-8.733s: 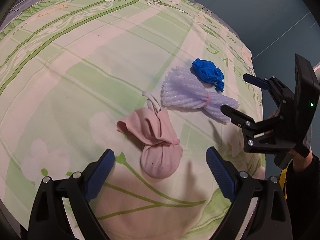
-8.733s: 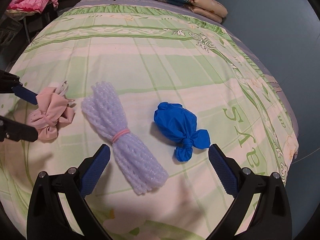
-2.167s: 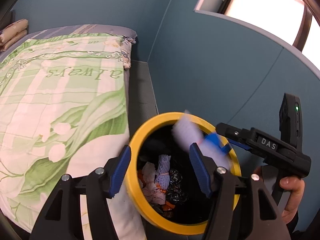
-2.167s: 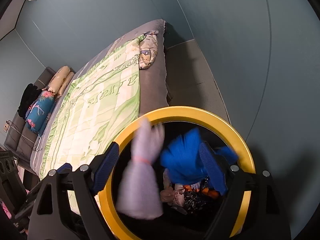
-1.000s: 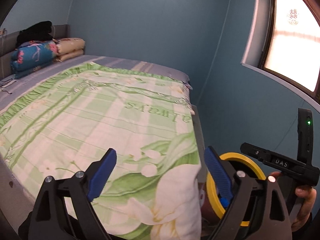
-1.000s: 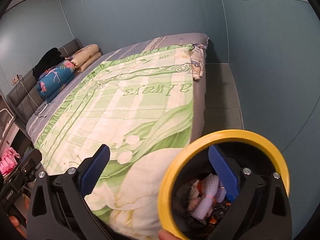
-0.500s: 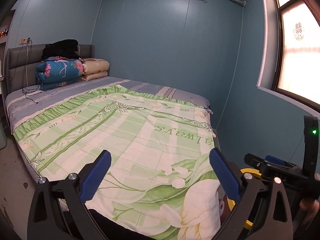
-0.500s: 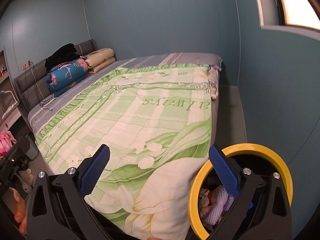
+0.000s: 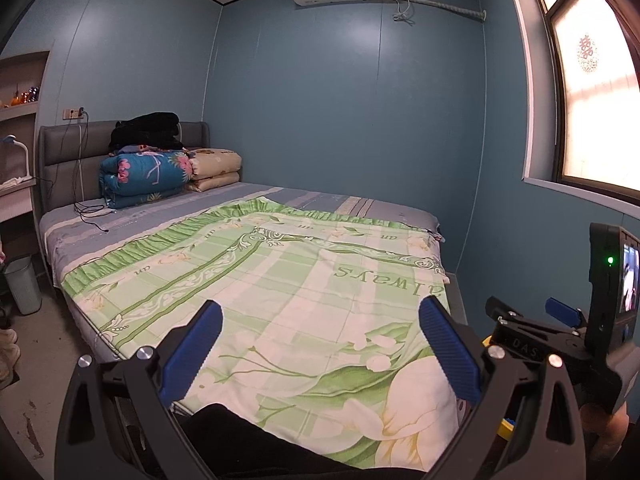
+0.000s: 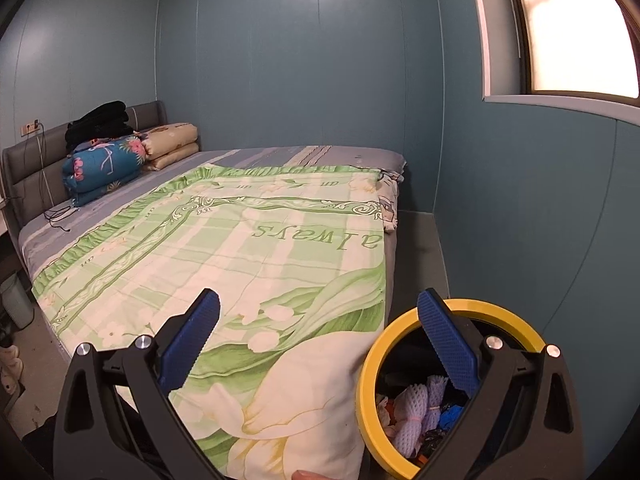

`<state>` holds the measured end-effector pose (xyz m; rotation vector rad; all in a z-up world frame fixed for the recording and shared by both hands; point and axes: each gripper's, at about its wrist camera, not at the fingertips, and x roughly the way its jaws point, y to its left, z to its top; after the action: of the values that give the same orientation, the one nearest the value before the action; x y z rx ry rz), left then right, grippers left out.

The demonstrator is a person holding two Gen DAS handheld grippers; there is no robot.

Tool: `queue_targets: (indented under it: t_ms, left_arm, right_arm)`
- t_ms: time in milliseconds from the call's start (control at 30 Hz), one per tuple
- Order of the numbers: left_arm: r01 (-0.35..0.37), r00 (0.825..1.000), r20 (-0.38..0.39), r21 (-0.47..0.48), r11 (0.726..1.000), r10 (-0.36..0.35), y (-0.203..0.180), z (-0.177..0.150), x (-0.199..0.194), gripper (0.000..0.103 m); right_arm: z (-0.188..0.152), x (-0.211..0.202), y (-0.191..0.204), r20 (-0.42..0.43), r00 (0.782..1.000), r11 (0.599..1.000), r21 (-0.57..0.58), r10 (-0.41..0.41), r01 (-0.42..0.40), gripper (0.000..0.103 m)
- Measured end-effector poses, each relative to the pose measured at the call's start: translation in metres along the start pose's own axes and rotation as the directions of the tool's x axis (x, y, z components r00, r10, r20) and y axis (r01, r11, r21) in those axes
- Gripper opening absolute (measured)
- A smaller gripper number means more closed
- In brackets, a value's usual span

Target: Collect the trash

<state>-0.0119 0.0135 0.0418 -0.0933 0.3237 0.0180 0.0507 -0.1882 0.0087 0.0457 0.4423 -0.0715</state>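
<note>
The yellow-rimmed black trash bin (image 10: 500, 311) stands on the floor at the bed's foot corner, low right in the right wrist view. Inside it lie a white foam net bundle (image 10: 416, 412), a blue bag (image 10: 450, 416) and other scraps. My right gripper (image 10: 318, 336) is open and empty, its right pad crossing the bin's rim in the picture. My left gripper (image 9: 320, 344) is open wide over the bed's foot end, nothing between its pads. In the left wrist view the right gripper (image 9: 528, 310) shows at the right, with a sliver of the bin's rim (image 9: 486, 342) behind it.
A bed with a green floral cover (image 9: 304, 280) fills the middle. Folded quilts (image 9: 148, 176) and dark clothes lie by the headboard. A small grey bin (image 9: 22, 284) stands on the floor at left. Blue walls close the right side. A dark trouser leg (image 9: 224, 432) is below.
The foam bundle and blue bag dropped into the bin. Since then both views have tilted up from the bin toward the bed, and the bin has slid to the lower right.
</note>
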Motion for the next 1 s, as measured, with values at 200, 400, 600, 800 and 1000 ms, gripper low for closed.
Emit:
queue_targets:
  t_ms: [200, 400, 600, 800, 1000]
  left_arm:
    - [-0.013, 1.000, -0.006, -0.015, 1.000, 0.013, -0.002, -0.007, -0.007, 0.095]
    - [-0.012, 1.000, -0.012, -0.045, 0.999, 0.012, 0.005, -0.010, -0.007, 0.095]
    - [-0.013, 1.000, -0.007, -0.053, 0.999, 0.012, 0.005, -0.012, -0.008, 0.095]
    - [-0.010, 1.000, -0.002, -0.049, 0.999, 0.010, 0.003, -0.012, -0.009, 0.095]
    - [-0.011, 1.000, 0.005, -0.040, 0.999, 0.011, 0.002, -0.014, -0.011, 0.095]
  right_arm:
    - [-0.005, -0.010, 0.002, 0.027, 1.000, 1.000, 0.001, 0.000, 0.000, 0.095]
    - [-0.010, -0.012, 0.007, 0.024, 1.000, 1.000, -0.016, -0.007, 0.007, 0.095]
    - [-0.012, -0.007, 0.005, 0.006, 1.000, 1.000, 0.002, -0.003, 0.003, 0.095]
    - [-0.015, -0.006, 0.003, -0.003, 1.000, 1.000, 0.018, -0.001, 0.001, 0.095]
    - [-0.018, -0.003, 0.002, -0.018, 1.000, 1.000, 0.023, 0.008, -0.007, 0.095]
